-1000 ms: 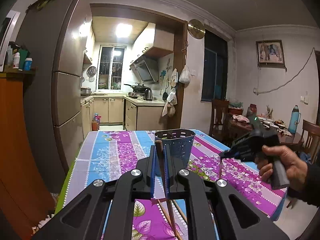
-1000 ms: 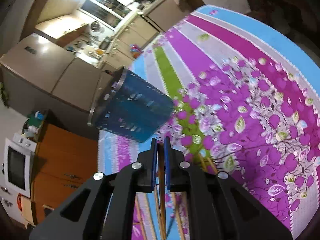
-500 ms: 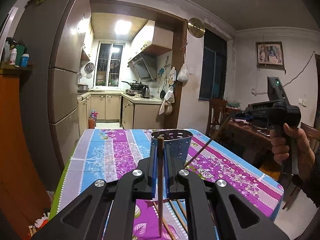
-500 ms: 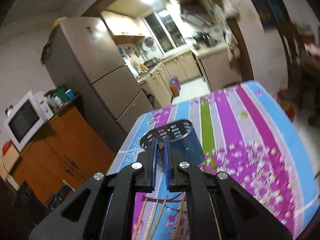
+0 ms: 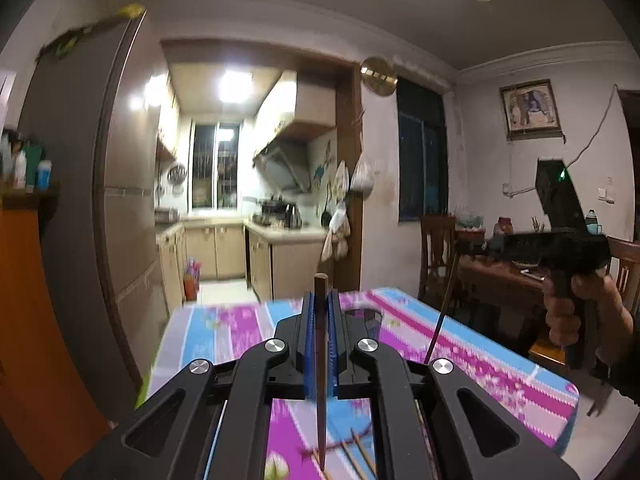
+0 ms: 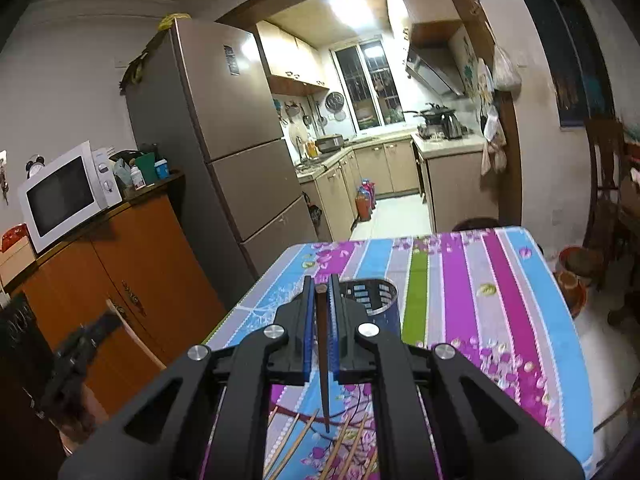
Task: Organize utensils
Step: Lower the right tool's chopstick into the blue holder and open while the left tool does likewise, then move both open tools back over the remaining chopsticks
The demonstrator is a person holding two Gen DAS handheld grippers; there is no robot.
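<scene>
My left gripper [image 5: 320, 312] is shut on a dark brown chopstick [image 5: 320, 400], held upright with its tip pointing down over the table. My right gripper [image 6: 320, 300] is shut on another dark chopstick [image 6: 323, 368], also upright. The right gripper also shows in the left wrist view [image 5: 468, 249], raised at the right with its chopstick [image 5: 440, 320] hanging down. The dark blue perforated utensil holder [image 6: 380, 300] stands on the flowered tablecloth [image 6: 500, 320] just beyond both grippers; in the left wrist view it [image 5: 368, 320] is mostly hidden behind the fingers. Several light wooden chopsticks [image 6: 344, 448] lie on the cloth below.
A tall fridge [image 6: 224, 152] and an orange cabinet [image 6: 120, 288] with a microwave [image 6: 64, 196] stand left of the table. The kitchen lies beyond the doorway. A wooden dining table with chairs [image 5: 500, 276] stands at the right.
Both grippers rose with their chopsticks. The right gripper tilted from looking down at the table to level, and its chopstick swung upright. The holder now sits lower in both views.
</scene>
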